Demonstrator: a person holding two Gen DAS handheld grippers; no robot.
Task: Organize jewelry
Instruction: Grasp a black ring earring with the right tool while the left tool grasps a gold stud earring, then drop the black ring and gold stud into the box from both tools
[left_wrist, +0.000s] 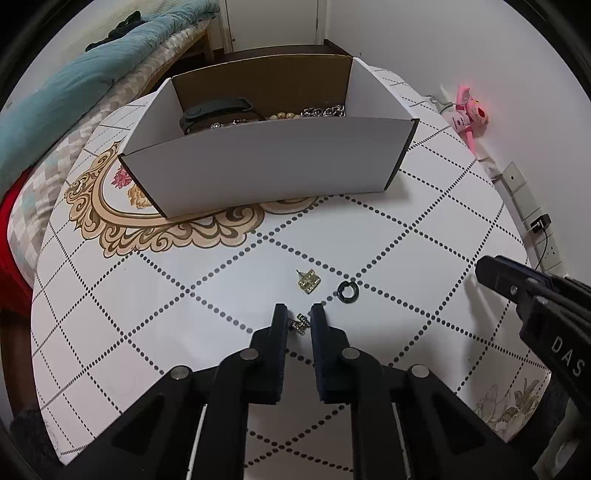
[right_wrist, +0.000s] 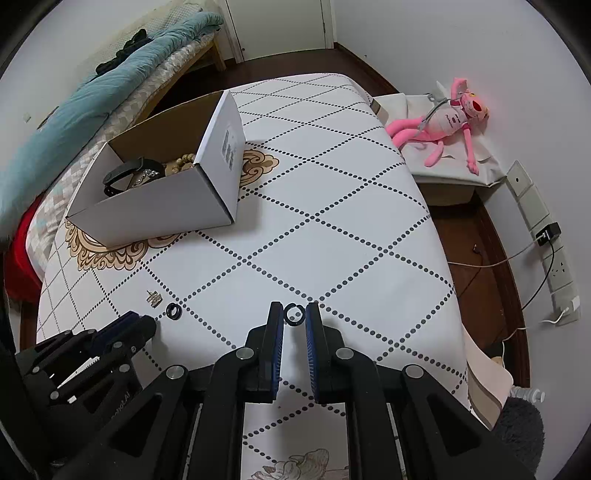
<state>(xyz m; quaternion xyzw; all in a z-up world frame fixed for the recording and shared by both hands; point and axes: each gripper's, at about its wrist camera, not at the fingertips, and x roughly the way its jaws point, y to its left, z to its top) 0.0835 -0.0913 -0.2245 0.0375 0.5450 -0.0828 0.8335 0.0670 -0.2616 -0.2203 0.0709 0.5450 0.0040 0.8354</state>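
A white cardboard box (left_wrist: 266, 166) stands at the back of the table and holds a black band (left_wrist: 216, 110), beads and chains. In the left wrist view my left gripper (left_wrist: 299, 320) has its fingers close around a small earring (left_wrist: 300, 324) on the tablecloth. A gold earring (left_wrist: 308, 281) and a black ring (left_wrist: 347, 289) lie just beyond it. In the right wrist view my right gripper (right_wrist: 294, 314) is shut on a second black ring (right_wrist: 294, 314), held at the fingertips. The box (right_wrist: 166, 199) is far left there.
The table has a white cloth with dotted diamonds (right_wrist: 332, 229) and an ornate gold motif under the box. A bed with a teal blanket (right_wrist: 110, 85) lies left. A pink plush toy (right_wrist: 447, 125) lies right, with wall sockets and cables (right_wrist: 546, 236) on the wall.
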